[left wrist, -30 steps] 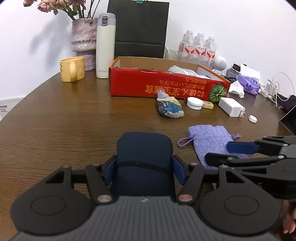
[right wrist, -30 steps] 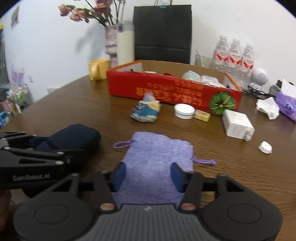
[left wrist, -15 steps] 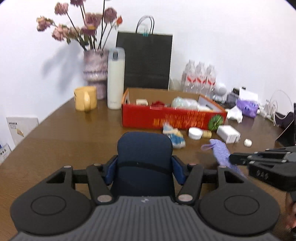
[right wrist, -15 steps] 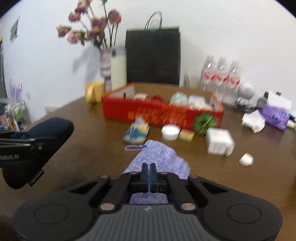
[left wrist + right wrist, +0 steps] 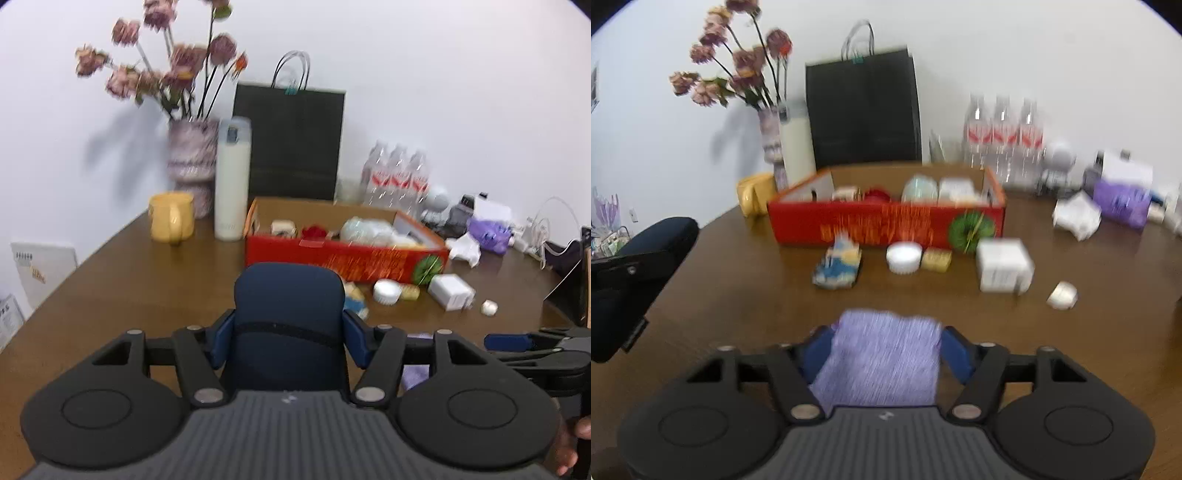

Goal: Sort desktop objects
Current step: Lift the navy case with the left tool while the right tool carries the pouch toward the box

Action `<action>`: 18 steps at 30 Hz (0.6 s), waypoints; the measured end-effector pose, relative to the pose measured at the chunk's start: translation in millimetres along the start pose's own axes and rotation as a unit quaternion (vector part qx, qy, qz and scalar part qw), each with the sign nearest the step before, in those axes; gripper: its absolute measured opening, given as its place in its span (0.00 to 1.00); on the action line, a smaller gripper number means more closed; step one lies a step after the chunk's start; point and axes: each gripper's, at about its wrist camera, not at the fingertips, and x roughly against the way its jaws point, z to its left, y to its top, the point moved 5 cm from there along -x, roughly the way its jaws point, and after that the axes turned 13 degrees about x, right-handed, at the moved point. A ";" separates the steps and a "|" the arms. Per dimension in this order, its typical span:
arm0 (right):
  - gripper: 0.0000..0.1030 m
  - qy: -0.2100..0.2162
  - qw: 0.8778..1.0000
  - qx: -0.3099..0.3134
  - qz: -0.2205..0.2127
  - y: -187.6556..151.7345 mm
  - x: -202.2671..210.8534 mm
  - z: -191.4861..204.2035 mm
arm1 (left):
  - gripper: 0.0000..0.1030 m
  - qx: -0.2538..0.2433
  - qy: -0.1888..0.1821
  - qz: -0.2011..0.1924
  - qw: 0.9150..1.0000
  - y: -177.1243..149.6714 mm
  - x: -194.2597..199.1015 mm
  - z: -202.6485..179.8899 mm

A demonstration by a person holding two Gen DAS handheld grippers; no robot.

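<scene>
Right now the left gripper [image 5: 288, 332] is clamping a dark blue case [image 5: 288, 314] between its blue pads, holding it above the near side of the brown table [image 5: 129, 280]. The right gripper [image 5: 884, 352] is opening: its jaws are spreading, and the purple woven pouch [image 5: 882, 362] is lying between them, filling the gap from pad to pad. Whether the pads are still pressing on the cloth is hard to tell through the blur; the pouch looks as if it is draped loosely rather than pinched.

Toward the far edge of the table the red cardboard box [image 5: 886, 221] is standing open, already holding several small things. Along its front wall, on the bare wood, a blue-and-yellow packet [image 5: 836, 266], a white round tin [image 5: 904, 256], a small gold block [image 5: 936, 259], a white charger [image 5: 1003, 266] and a little white cap [image 5: 1063, 295] are waiting, well apart from both grippers.

The main risk is the pouch. With the jaws widening while it is off the table, it is likely to sag or slide out short of the box, and its drawstring could catch on a finger. A soft bag also gives little to grip, so a re-close may only catch a fold. The two grippers are working close beside each other, so a sideways swing toward the box could knock the case against the right gripper or sweep the loose items off their spots.
</scene>
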 end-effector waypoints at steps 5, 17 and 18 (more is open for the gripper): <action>0.60 -0.020 0.999 0.011 0.040 -13.2 -33.4 12.4 | 0.59 0.011 0.012 0.012 1.000 -7.0 -5.3 14.3; 0.04 -0.014 0.997 0.075 -0.018 35.4 -18.6 28.6 | 0.59 0.002 0.009 -0.030 1.000 54.9 -31.7 6.2; 0.04 -0.017 0.997 0.071 -0.035 49.8 -12.5 22.2 | 0.59 0.001 0.006 -0.036 0.999 67.3 -37.7 3.0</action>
